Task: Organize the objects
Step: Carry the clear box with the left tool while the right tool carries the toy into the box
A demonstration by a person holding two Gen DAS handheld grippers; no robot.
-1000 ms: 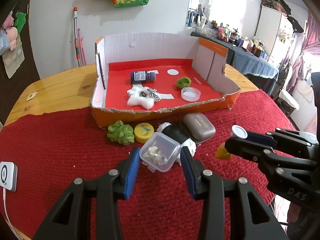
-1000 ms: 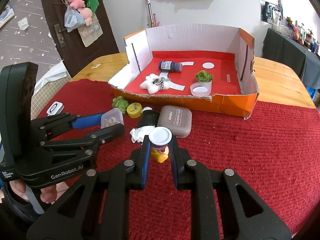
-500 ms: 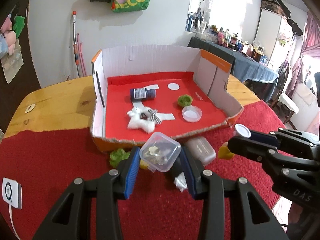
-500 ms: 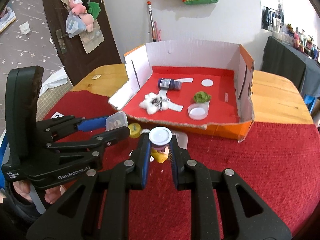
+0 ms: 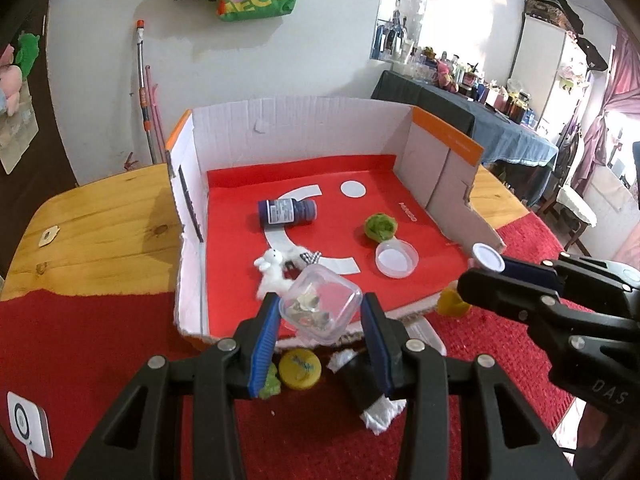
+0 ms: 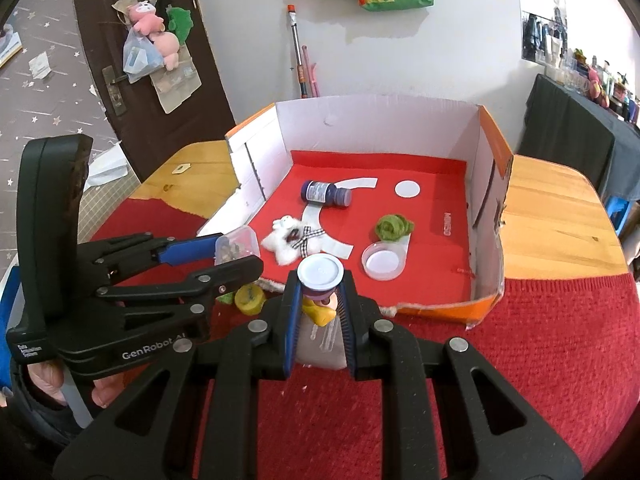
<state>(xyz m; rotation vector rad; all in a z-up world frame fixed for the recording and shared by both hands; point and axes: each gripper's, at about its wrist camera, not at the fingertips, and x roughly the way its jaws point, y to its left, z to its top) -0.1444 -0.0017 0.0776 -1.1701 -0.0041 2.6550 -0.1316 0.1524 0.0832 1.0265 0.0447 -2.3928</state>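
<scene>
My left gripper [image 5: 320, 312] is shut on a small clear plastic box [image 5: 320, 307] holding bits of something, lifted over the torn front edge of the red-floored cardboard box [image 5: 444, 160]. My right gripper [image 6: 320, 284] is shut on a small white-capped bottle [image 6: 320, 273] with a yellow base, just short of that box's front edge [image 6: 440, 310]. Each gripper shows in the other's view: the right gripper [image 5: 476, 280], the left gripper [image 6: 236, 250]. Inside the box lie a dark blue bottle [image 5: 286, 212], a white plush toy [image 5: 274, 272], a green fuzzy ball [image 5: 380, 226] and a clear round lid [image 5: 396, 258].
On the red cloth [image 5: 100, 340] before the box lie a yellow cap [image 5: 300, 368], a green fuzzy piece [image 5: 270, 384], a black item with white tissue [image 5: 368, 392] and a grey case [image 6: 320, 340]. A white device [image 5: 26, 428] sits at the left edge. Bare wooden table [image 5: 100, 232] flanks the box.
Both grippers have risen and moved forward toward the cardboard box, each carrying its object. The loose items on the cloth now sit under and behind the fingers.
</scene>
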